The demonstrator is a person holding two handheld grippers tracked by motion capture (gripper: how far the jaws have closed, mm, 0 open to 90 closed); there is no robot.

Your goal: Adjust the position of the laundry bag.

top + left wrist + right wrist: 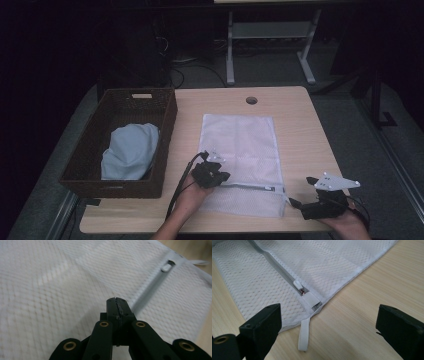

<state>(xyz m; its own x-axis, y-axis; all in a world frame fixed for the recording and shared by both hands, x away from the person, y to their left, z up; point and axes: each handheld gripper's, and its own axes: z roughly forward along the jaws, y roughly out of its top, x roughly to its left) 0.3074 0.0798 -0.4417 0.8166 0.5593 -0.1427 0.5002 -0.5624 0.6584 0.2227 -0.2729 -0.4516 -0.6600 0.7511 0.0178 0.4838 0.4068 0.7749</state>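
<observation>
Resting closed on mesh bag [62,290]: left tool [117,305]; right tool [328,322] wide open.

Bare table [300,130] right of the mesh bag [240,145]; wicker basket [125,145] walling the left, seemingly close.

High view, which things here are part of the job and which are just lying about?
In the job, probably: mesh laundry bag, its zipper pull, left gripper, right gripper.
Lying about for now: wicker basket, pale blue cloth inside it.
</observation>
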